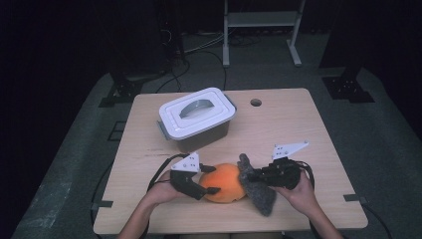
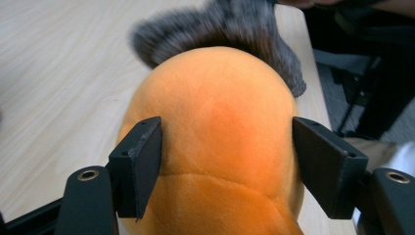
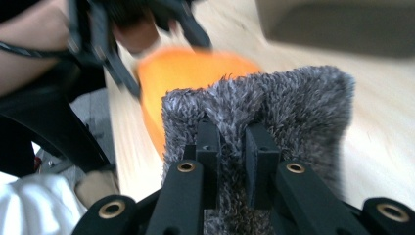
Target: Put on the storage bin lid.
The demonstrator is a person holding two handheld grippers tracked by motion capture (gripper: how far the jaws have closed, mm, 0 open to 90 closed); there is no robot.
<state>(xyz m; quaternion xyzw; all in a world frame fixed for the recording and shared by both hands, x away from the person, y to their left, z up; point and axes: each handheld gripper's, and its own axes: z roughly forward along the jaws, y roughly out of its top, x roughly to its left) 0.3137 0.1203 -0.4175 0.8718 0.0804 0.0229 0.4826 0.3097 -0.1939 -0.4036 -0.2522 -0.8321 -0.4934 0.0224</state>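
The left gripper (image 1: 209,179) has its jaws spread around the orange plush toy (image 1: 225,182), which lies on the table (image 1: 308,134) near the front edge. To its right, the right gripper (image 1: 253,175) is clenched on the grey fuzzy cloth (image 1: 256,186), touching the toy.

High view dim, dark surround, counter (image 1: 298,129) evenly lit. Right gripper view: far background motion-blurred. Left gripper view sharp, bright.
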